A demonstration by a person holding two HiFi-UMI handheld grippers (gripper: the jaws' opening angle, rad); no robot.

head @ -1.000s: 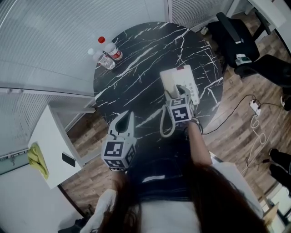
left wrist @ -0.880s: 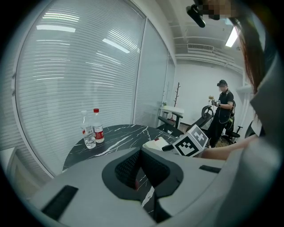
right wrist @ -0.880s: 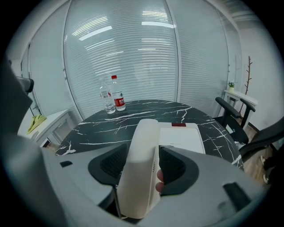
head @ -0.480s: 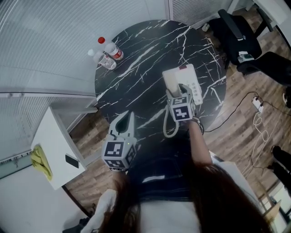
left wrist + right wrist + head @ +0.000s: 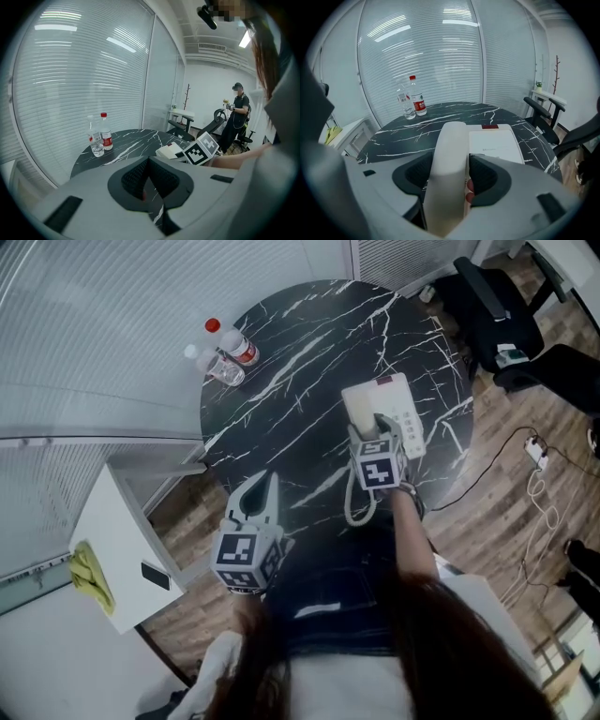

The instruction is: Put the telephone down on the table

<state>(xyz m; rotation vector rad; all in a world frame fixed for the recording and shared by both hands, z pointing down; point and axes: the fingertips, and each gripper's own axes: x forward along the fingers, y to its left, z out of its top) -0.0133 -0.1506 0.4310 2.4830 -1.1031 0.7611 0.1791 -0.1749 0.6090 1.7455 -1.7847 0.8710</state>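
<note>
**Right claw loosened around a telephone handset on a marble table**

Nearest to us, the left gripper (image 5: pixel 270 482) hangs over the near edge of the table (image 5: pixel 281 334), well apart from the telephone. Its jaw tips meet and nothing is between them.

A little further on, the right gripper (image 5: pixel 380 423) points down at the telephone (image 5: pixel 398 404). In the right gripper view we see the cream handset (image 5: pixel 447 154) standing between its jaws. The jaws have just been opening and now stand wide, with a thin gap showing beside the right pad, so they frame the handset without squeezing it. The handset lies along the left side of the base. We cannot tell whether it is fully seated there. A coiled cord (image 5: pixel 352 507) loops from under the gripper toward the table's near edge.

The telephone rests on the round, black, white-veined tabletop, near its right side.

At the far left rim stand two water bottles (image 5: pixel 225 352), just beside each other, one with a red cap. Left of the table is a white cabinet (image 5: pixel 122 540) with a yellow cloth (image 5: pixel 89 568) on it. A black office chair (image 5: pixel 492 306) stands beyond the table's right side.
</note>
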